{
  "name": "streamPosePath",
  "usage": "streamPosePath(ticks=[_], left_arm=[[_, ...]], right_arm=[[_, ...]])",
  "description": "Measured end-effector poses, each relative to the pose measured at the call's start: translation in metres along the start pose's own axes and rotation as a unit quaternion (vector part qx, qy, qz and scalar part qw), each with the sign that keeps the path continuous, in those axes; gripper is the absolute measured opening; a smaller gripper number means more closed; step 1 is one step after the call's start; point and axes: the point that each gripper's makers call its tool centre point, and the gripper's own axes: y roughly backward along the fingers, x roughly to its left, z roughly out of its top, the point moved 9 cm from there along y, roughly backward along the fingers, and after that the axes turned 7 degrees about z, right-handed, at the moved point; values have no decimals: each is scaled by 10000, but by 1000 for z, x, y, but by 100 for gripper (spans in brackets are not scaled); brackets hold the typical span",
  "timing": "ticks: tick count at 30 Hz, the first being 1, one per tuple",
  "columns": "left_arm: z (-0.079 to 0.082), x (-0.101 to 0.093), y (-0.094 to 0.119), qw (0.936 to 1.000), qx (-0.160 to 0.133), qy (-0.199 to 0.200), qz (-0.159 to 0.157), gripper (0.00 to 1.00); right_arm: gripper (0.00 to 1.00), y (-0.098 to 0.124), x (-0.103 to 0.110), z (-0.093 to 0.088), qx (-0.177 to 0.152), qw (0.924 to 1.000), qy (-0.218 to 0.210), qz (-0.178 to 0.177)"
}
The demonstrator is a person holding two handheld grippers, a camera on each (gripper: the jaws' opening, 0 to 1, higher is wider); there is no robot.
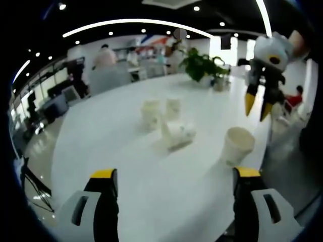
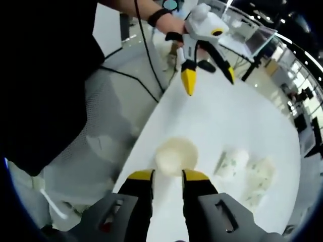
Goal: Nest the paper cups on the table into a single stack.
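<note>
Right gripper view: an upright paper cup [image 2: 175,156] near the tabletop [image 2: 242,116] edge is seen just ahead of the right gripper [image 2: 167,177], fingers narrowly parted and empty, while the left gripper [image 2: 207,78], spread open, is held well apart.

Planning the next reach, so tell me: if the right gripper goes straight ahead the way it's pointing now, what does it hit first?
Most likely the upright paper cup near the table edge. The right gripper looks down on its open mouth, which sits just beyond the jaw tips, though depth is hard to judge.
</note>
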Motion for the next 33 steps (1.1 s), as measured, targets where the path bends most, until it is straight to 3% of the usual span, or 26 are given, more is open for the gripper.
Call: streamPosePath(ticks=[10, 15, 22, 30, 33], left_arm=[[-1, 0, 3, 10000, 13, -19, -17, 94], [-1, 1, 2, 10000, 15, -65, -47, 94], [2, 1, 3, 9999, 31, -102, -86, 94], [10, 4, 3, 9998, 12, -181, -124, 94], [12, 4, 3, 9997, 14, -208, -144, 94]], right_arm=[[27, 8, 2, -9, -367, 9967, -540, -477], [30, 11, 4, -17, -604, 9906, -968, -754], [34, 20, 5, -28, -939, 9772, -1488, -1186], [35, 30, 8, -39, -1305, 9573, -1975, -1660], [35, 33, 11, -45, -1473, 9462, -2191, -1869]])
